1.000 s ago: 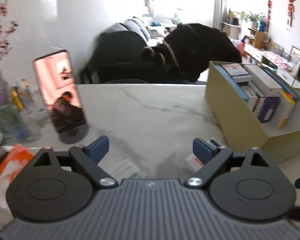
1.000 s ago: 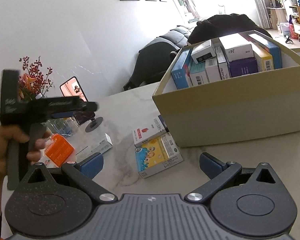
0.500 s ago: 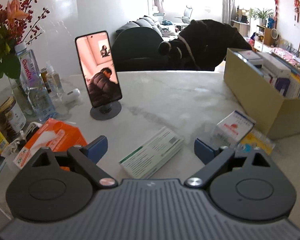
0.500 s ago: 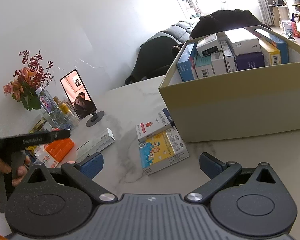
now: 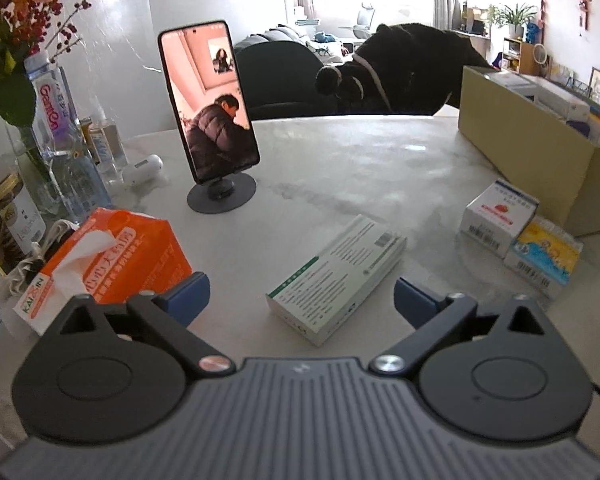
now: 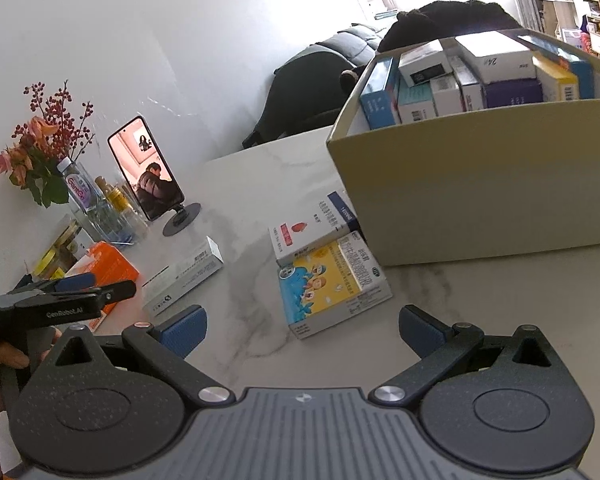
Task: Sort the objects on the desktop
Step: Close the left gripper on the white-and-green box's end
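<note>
Flat on the pale marble counter (image 5: 340,160) lies a long white carton with a green stripe (image 5: 336,276), matte cardboard, just ahead of the left gripper (image 5: 300,300), whose blue ribbed pads stand wide apart and empty. Likewise wide and empty, the right gripper (image 6: 302,326) faces a glossy cartoon-printed medicine box (image 6: 332,284) touching a white red-marked box (image 6: 312,228) beside the tan cardboard box (image 6: 480,204).
</note>
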A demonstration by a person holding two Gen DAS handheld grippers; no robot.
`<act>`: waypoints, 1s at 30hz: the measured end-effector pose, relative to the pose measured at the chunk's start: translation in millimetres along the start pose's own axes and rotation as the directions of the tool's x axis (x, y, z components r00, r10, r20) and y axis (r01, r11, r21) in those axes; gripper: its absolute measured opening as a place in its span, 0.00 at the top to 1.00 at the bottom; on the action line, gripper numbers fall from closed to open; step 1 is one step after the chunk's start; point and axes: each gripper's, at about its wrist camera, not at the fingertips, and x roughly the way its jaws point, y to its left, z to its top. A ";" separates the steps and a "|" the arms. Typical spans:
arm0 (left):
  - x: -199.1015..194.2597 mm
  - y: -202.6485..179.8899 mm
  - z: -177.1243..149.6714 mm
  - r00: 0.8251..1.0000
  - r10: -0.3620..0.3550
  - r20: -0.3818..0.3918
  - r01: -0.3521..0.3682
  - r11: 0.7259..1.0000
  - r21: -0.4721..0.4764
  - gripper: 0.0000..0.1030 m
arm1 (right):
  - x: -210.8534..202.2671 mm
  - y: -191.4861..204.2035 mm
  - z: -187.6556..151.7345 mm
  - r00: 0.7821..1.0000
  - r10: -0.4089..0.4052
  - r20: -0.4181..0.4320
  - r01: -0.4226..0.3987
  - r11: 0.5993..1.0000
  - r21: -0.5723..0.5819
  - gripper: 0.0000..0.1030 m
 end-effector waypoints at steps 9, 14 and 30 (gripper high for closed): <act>23.3 4.9 -2.8 0.998 -0.049 -0.032 0.049 0.999 0.002 0.03 | 18.7 -2.4 1.2 0.999 -0.010 -0.041 0.011 1.000 0.017 0.00; 42.0 1.3 1.3 0.996 -0.082 -0.048 0.084 0.995 0.047 0.07 | 25.3 -3.6 0.9 0.998 -0.013 -0.056 0.014 1.000 0.026 0.00; 59.4 -12.1 4.4 0.987 -0.108 -0.119 0.113 0.993 0.036 0.43 | 28.4 -7.6 4.4 0.998 -0.001 -0.058 0.003 0.999 0.041 0.00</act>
